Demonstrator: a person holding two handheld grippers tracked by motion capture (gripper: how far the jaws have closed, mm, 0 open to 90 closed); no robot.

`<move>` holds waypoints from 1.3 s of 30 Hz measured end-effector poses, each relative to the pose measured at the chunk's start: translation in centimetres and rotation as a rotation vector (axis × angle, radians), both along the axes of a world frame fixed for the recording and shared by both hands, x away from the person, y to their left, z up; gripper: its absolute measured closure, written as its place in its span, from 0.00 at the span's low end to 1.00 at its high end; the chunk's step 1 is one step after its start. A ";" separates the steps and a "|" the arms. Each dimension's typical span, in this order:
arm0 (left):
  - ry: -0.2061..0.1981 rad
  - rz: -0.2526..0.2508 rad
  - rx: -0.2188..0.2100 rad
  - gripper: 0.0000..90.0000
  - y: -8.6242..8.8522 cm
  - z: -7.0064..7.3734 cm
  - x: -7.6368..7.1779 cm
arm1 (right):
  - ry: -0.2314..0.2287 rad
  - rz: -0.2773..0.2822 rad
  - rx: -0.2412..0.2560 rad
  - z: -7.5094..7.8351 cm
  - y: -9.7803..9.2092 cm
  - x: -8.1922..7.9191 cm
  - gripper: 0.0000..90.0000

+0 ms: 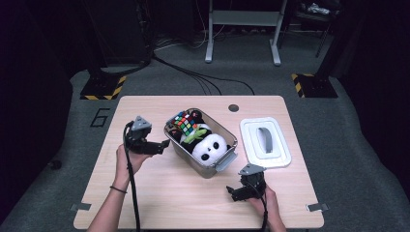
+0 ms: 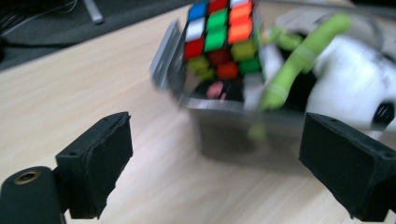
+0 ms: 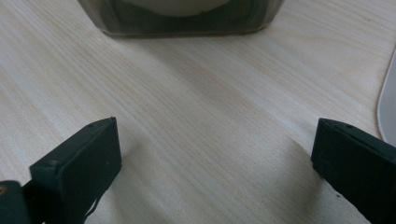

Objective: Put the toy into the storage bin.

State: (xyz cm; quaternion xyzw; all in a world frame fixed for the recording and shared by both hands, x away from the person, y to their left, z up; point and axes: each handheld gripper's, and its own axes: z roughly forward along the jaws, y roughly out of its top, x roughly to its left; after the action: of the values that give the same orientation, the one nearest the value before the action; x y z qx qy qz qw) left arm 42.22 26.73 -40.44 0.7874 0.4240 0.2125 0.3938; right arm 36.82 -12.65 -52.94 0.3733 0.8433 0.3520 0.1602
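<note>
A clear plastic box point(image 1: 175, 141) stands slantwise in the middle of the table. Inside it lie a colourful puzzle cube point(image 1: 183, 121), a green toy point(image 1: 195, 134) and a panda plush point(image 1: 211, 147). My left gripper point(image 1: 163, 145) is open just left of the box's near left corner; its view has the cube point(image 2: 219, 32), the green toy point(image 2: 299, 56) and the box wall point(image 2: 243, 126) close ahead between the jaws. My right gripper point(image 1: 233, 192) is open over bare table in front of the box's right end point(image 3: 182, 18).
A white lid point(image 1: 266, 141) with a grey handle lies flat to the right of the box, and its edge point(image 3: 387, 98) shows beside my right gripper. A round hole point(image 1: 233, 108) sits near the table's far edge. Bare wood stretches along the front and left.
</note>
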 end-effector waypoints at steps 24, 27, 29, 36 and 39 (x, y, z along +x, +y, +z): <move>0.121 0.230 0.035 0.00 3.0 -12.6 -3.8 | 0.021 -0.023 -0.022 0.2 0.2 0.3 0.00; 0.111 0.235 0.051 0.00 2.9 -12.7 -3.9 | 0.023 -0.035 0.010 0.4 -0.2 0.3 0.00; 0.111 0.235 0.051 0.00 2.9 -12.7 -3.9 | 0.015 -0.055 0.026 0.6 -0.6 0.3 0.00; 0.118 0.221 0.054 0.00 3.0 -12.6 -4.0 | 0.032 -0.130 0.075 1.4 -2.5 0.7 0.00; 0.119 0.219 0.053 0.00 3.0 -12.6 -4.0 | 0.024 -0.149 0.086 1.9 -3.3 1.0 0.00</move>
State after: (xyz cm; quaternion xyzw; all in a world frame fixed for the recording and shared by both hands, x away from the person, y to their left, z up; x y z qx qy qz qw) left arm 38.26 29.68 -53.06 0.7578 0.5241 0.2183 0.3214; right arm 37.85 -15.95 -50.99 0.4459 0.7991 0.3703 0.1596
